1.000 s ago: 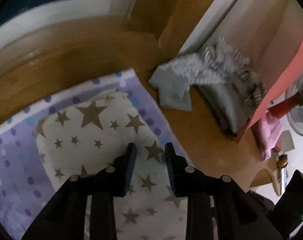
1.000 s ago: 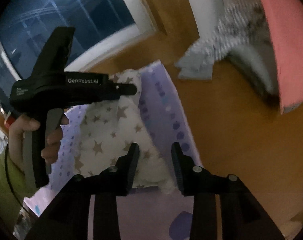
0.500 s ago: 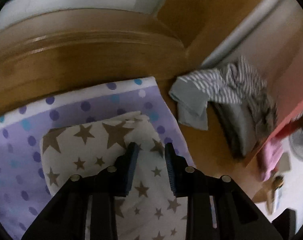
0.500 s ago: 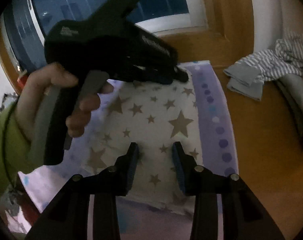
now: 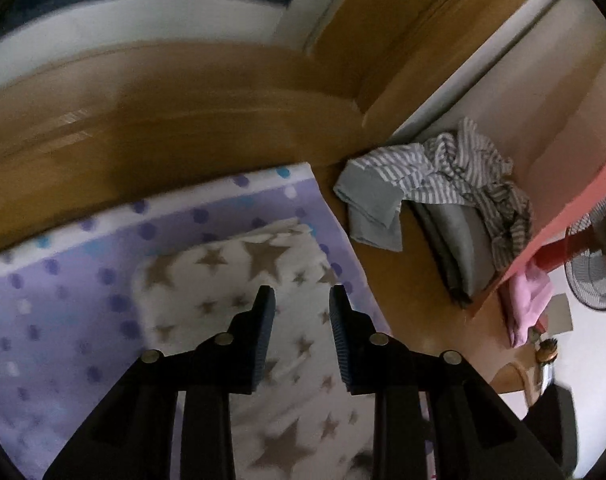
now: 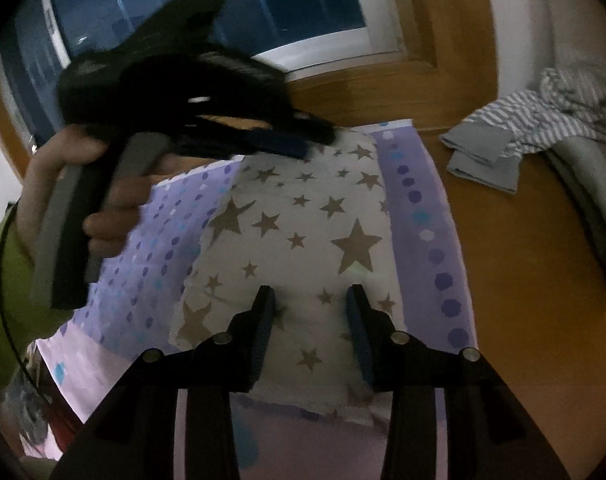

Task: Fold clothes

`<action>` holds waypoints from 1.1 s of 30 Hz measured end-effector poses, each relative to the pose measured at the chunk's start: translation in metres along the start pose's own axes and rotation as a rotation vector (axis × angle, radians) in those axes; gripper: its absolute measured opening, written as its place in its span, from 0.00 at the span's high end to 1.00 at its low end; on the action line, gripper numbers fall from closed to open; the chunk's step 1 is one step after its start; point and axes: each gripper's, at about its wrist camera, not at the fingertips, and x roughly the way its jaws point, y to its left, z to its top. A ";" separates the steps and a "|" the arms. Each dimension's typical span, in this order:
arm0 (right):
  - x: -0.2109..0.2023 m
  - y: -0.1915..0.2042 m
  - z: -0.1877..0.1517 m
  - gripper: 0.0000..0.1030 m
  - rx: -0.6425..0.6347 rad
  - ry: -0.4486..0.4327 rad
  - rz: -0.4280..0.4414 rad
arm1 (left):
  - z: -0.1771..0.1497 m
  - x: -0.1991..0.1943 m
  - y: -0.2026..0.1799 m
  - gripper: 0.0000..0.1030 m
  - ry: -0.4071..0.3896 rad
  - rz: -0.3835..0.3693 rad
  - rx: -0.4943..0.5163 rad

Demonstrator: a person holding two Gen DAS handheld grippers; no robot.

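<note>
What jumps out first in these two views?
The star-print cloth, lying folded on a purple dotted mat, fills the middle of both views. The left hand-held gripper looms dark and blurred above its far edge, fingers apart. A rumpled striped garment lies on the wooden floor to the right.

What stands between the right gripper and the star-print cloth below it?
Nothing visible does. The right gripper hangs open straight over the star-print cloth, which lies on the purple dotted mat. The left gripper, held in a hand, is near the cloth's far edge, off to the side.
</note>
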 end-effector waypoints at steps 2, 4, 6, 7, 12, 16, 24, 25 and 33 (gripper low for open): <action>-0.011 -0.002 0.000 0.63 0.056 -0.016 -0.010 | 0.001 -0.015 0.010 0.72 -0.014 0.004 0.007; -0.023 -0.006 -0.001 0.59 0.120 -0.033 -0.009 | 0.002 -0.030 0.026 0.66 -0.014 -0.005 0.004; -0.032 -0.011 -0.003 0.44 0.197 -0.040 0.023 | -0.001 -0.036 0.043 0.60 -0.003 -0.027 -0.005; -0.035 -0.013 -0.005 0.40 0.236 -0.037 0.049 | -0.002 -0.038 0.052 0.59 0.003 -0.037 -0.010; -0.042 -0.012 -0.019 0.39 0.411 -0.006 0.119 | -0.003 -0.027 0.078 0.59 0.044 -0.058 -0.026; -0.033 -0.003 -0.032 0.39 0.505 0.023 0.116 | -0.001 -0.015 0.087 0.59 0.066 -0.073 -0.004; -0.006 0.008 -0.049 0.39 0.708 0.038 0.099 | 0.002 0.003 0.100 0.57 0.081 -0.141 0.000; -0.002 0.008 -0.050 0.39 0.736 0.034 0.093 | 0.003 0.005 0.102 0.57 0.080 -0.155 -0.006; 0.014 -0.005 -0.053 0.38 0.916 -0.019 0.108 | 0.006 0.033 0.106 0.50 0.103 -0.241 -0.054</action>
